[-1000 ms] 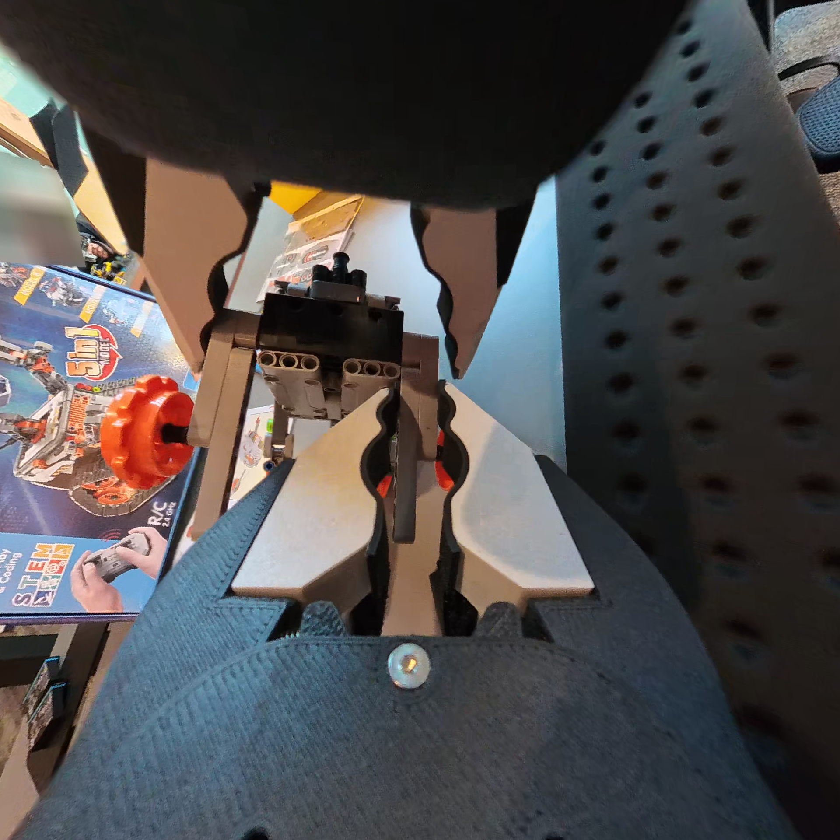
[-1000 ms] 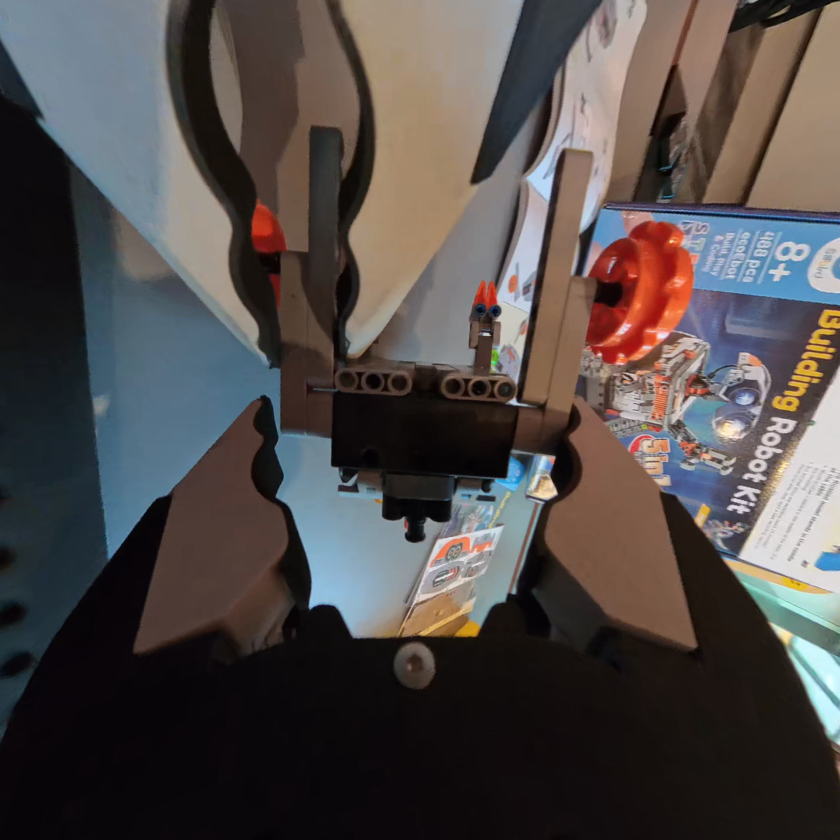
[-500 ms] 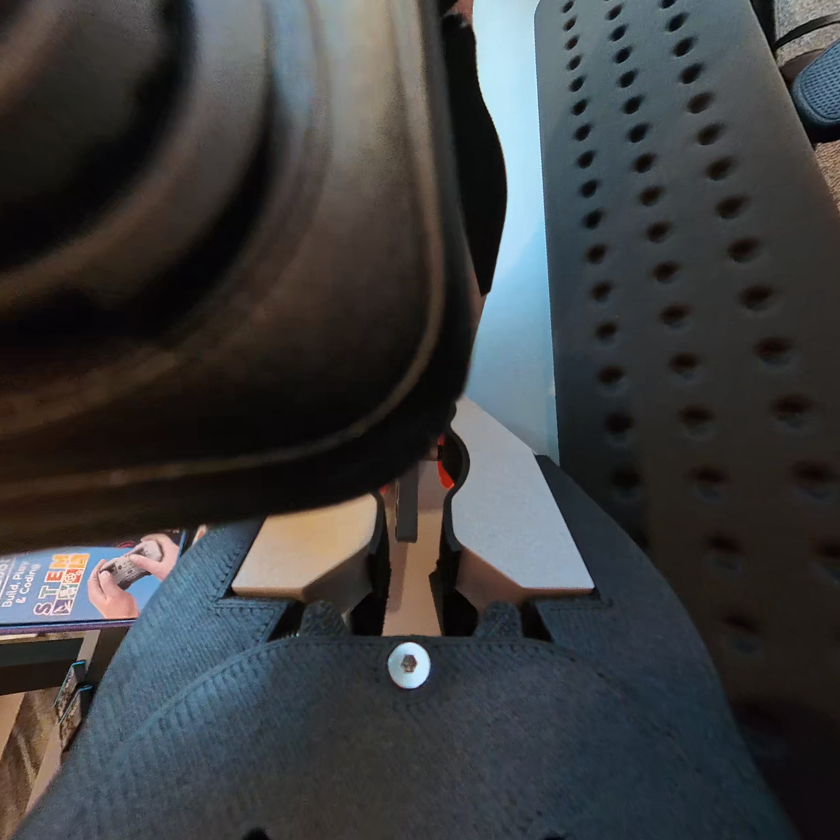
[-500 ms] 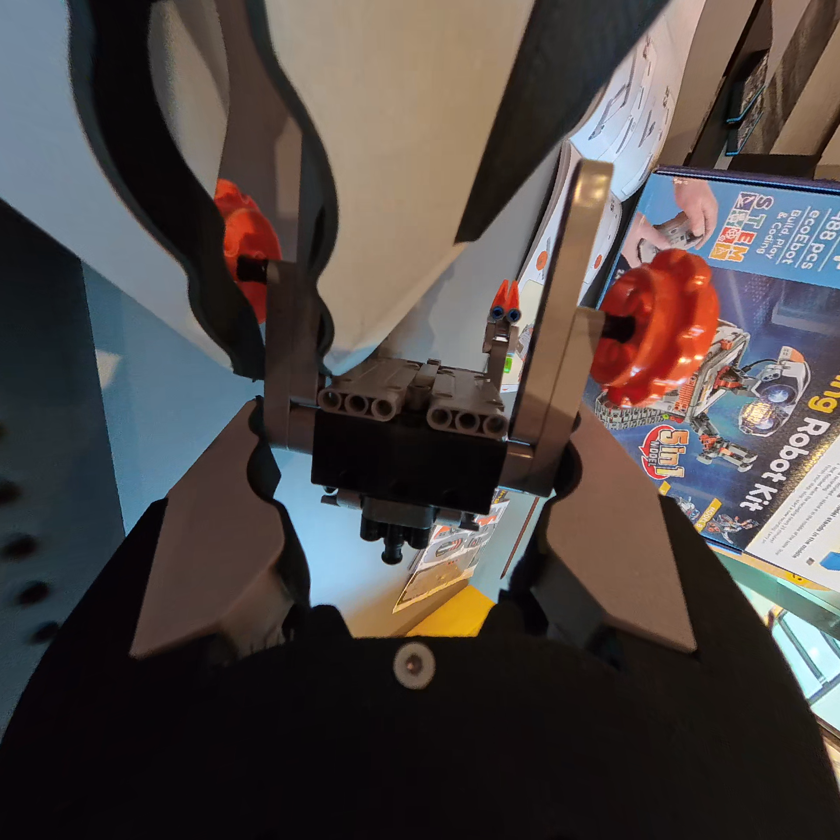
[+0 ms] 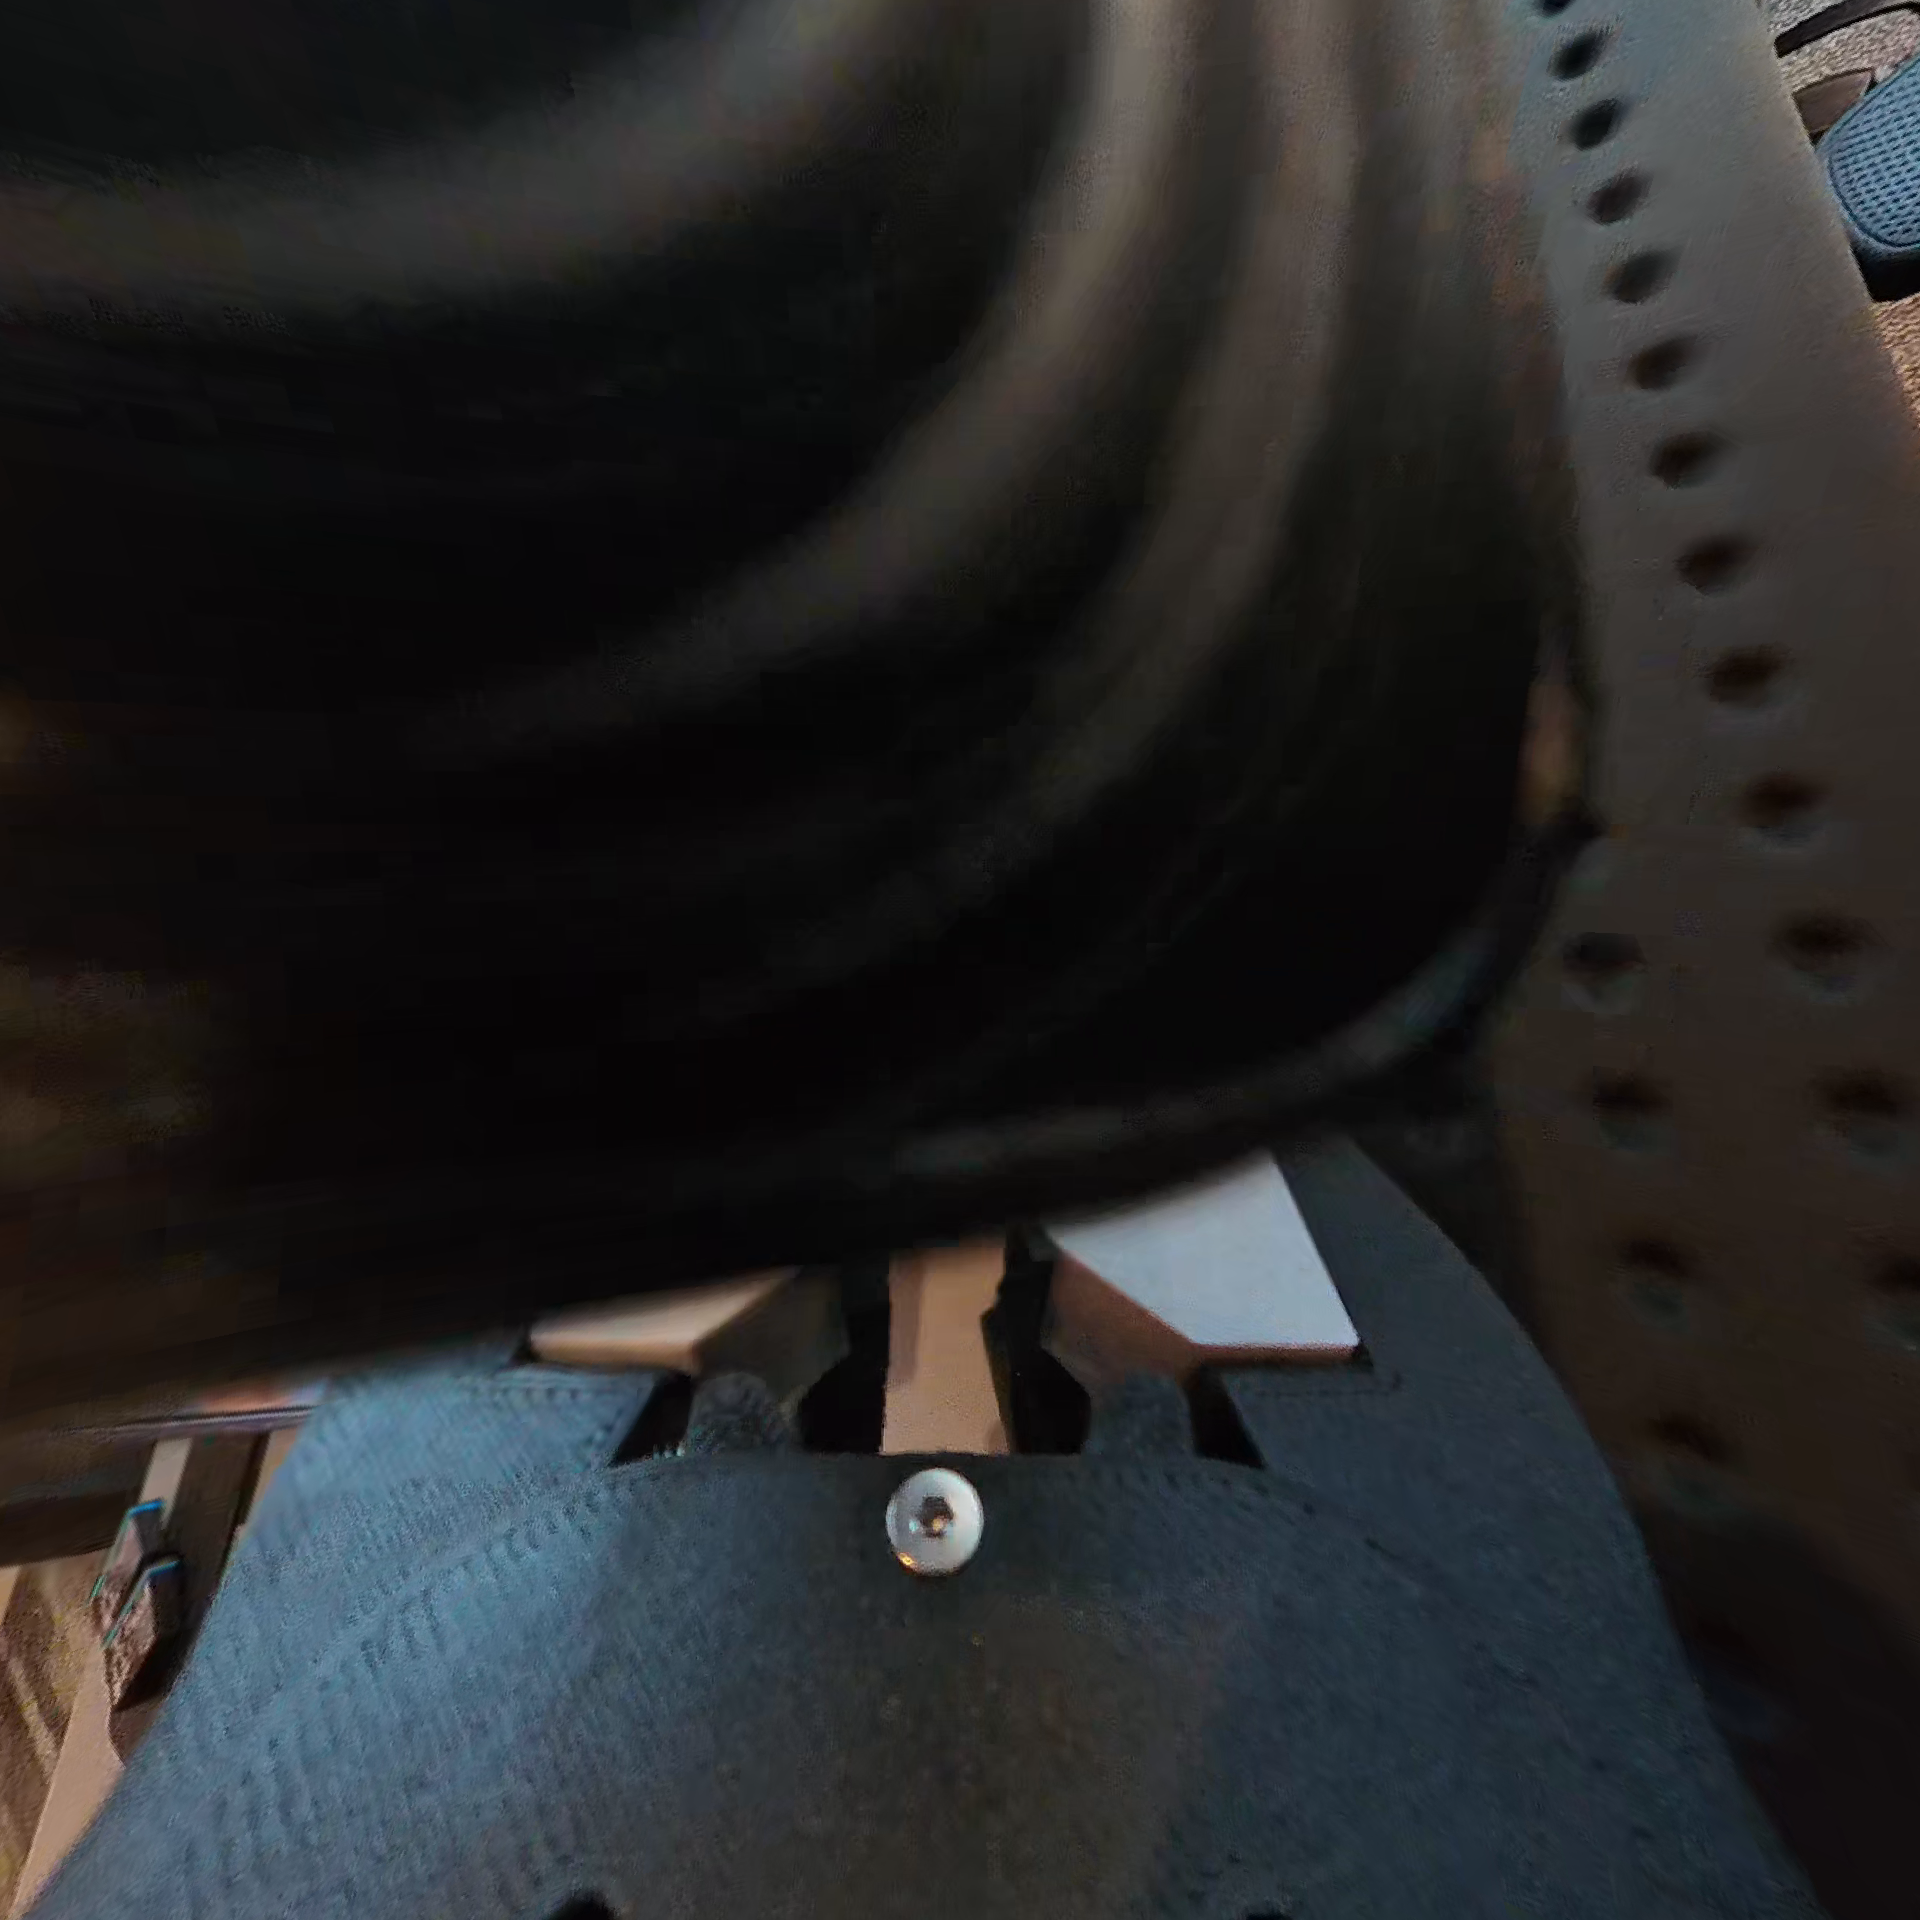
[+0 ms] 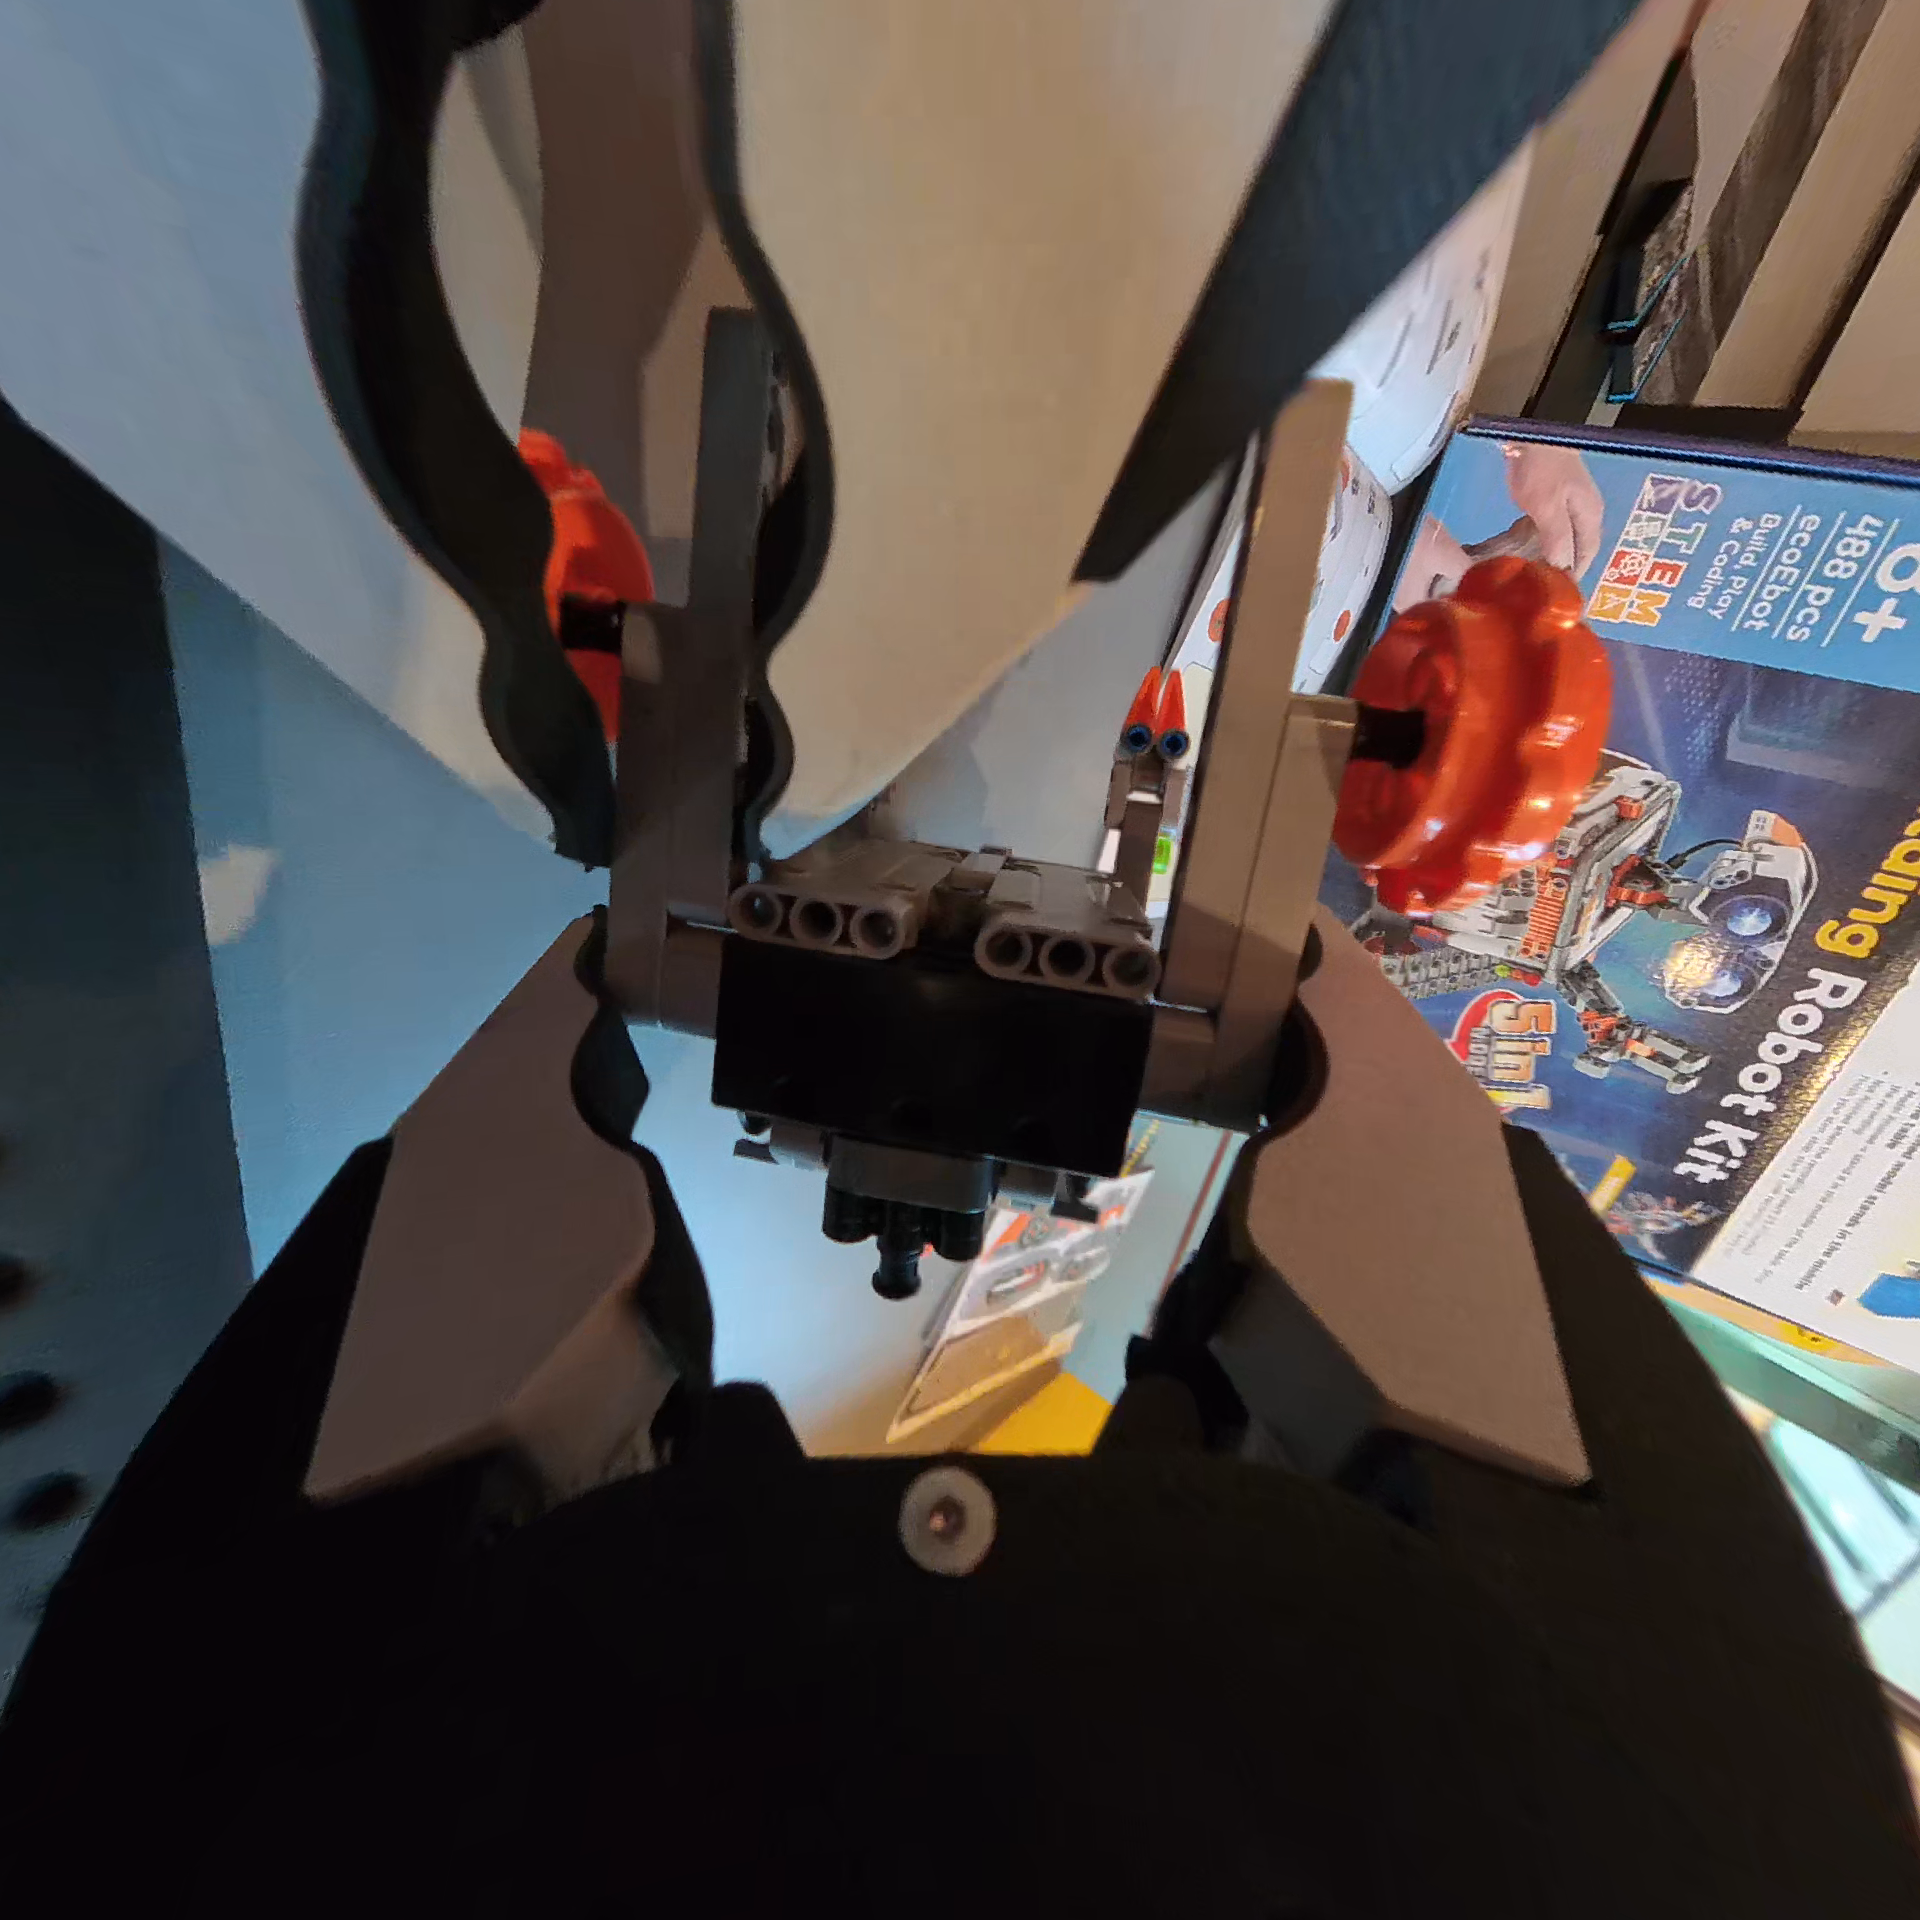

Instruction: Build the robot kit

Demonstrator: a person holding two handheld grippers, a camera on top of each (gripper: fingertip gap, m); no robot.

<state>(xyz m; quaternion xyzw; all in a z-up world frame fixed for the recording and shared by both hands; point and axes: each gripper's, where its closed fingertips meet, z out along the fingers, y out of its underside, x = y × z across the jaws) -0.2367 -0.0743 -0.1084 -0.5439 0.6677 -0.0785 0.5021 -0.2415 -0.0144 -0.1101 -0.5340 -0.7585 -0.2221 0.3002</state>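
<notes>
A small brick assembly [image 6: 925,1039] has a black block, grey beams and two upright grey arms. An orange wheel [image 6: 1475,727] sits on the right arm, and a second orange wheel [image 6: 571,561] shows behind the left arm. My right gripper [image 6: 935,987] is shut across the assembly's width, one finger on each outer side. My left gripper [image 6: 696,821] comes in from above with white fingers and is shut on the left grey arm [image 6: 727,520]. In the left wrist view only the finger bases [image 5: 1195,1288] show; the right gripper's black body [image 5: 727,623] hides the rest.
A blue kit box [image 6: 1662,935] lies at the right on the light blue table [image 6: 364,987]. A printed sheet [image 6: 1039,1299] lies below the assembly. A dark perforated panel [image 5: 1714,727] stands along the right of the left wrist view.
The right gripper's black body has swung in front of the left wrist camera and now blocks the assembly there. In the right wrist view the assembly has tilted slightly. Both grips hold.
</notes>
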